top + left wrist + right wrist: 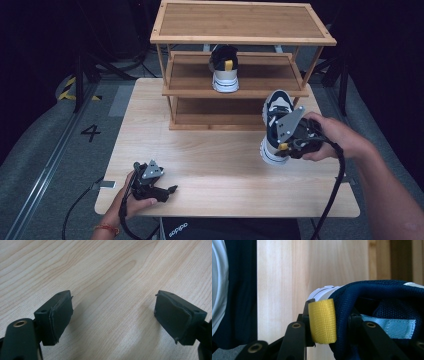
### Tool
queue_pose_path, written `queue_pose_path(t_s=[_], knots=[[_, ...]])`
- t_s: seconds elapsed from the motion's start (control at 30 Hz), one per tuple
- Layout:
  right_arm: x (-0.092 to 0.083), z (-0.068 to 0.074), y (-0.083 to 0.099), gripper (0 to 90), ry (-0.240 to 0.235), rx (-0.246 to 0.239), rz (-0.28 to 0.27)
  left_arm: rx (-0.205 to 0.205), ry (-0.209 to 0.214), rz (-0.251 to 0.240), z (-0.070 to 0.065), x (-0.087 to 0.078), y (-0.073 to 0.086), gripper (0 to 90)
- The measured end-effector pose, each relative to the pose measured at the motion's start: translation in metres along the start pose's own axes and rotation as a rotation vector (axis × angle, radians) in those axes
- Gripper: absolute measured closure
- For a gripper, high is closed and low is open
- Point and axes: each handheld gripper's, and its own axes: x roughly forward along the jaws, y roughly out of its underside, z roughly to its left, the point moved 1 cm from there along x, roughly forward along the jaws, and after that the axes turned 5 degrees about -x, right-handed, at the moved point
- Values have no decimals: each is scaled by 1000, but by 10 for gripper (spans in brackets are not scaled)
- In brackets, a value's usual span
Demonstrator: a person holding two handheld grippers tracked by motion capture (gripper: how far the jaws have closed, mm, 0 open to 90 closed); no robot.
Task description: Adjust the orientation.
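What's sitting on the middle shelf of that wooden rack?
One shoe, heel with a yellow tab facing us, stands on the middle shelf. Its toe end is hidden behind it.

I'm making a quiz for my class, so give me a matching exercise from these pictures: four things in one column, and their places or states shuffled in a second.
Things:
1. shoe on the rack
2. held shoe
3. left gripper
4. right gripper

Places or states:
A. open, fingers wide apart over the table
B. gripped at its heel collar, beside the yellow tab
C. standing on the middle shelf
D. shut on a shoe's heel

Pairs: 1-C, 2-B, 3-A, 4-D
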Motion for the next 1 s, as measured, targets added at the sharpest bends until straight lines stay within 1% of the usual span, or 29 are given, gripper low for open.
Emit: queue_pose_path(t_s=[0.13,0.2,0.27,0.4,0.43,0.47,0.5,0.57,0.67,0.7,0.73,0.77,0.83,0.9,0.97,1.0], knots=[[-5,-16,-10,694,9,-19,4,4,3,1,0,0,0,159],[-8,-25,-15,694,21,-18,-6,5,4,1,1,0,0,159],[-11,-35,-20,694,28,-27,-6,-5,8,2,0,1,0,159],[-14,-57,-28,694,45,-29,-19,-4,9,4,0,0,0,159],[-15,-61,-28,694,46,-31,-24,-4,9,4,0,0,0,159],[-15,-70,-31,694,49,-34,-21,-4,9,4,0,0,0,159],[-15,-70,-31,694,49,-34,-21,-4,9,4,0,0,0,159],[-15,-78,-34,694,47,-37,-24,-4,10,4,0,0,0,159],[-16,-91,-38,694,49,-41,-17,-4,9,4,0,0,0,159],[-16,-95,-39,694,50,-40,-22,-4,9,4,0,0,0,159],[-15,-103,-41,693,50,-43,-22,-5,8,3,0,0,0,159],[-15,-103,-41,693,50,-43,-22,-4,9,2,0,1,0,159],[-13,-111,-43,693,45,-37,-17,-4,9,1,0,1,0,159],[-10,-119,-45,693,44,-45,-9,-5,6,0,0,0,0,159],[-7,-126,-47,692,42,-43,-3,-8,4,-2,-1,1,0,160],[-6,-132,-48,692,43,-45,-4,-10,3,-1,-1,0,0,161]])
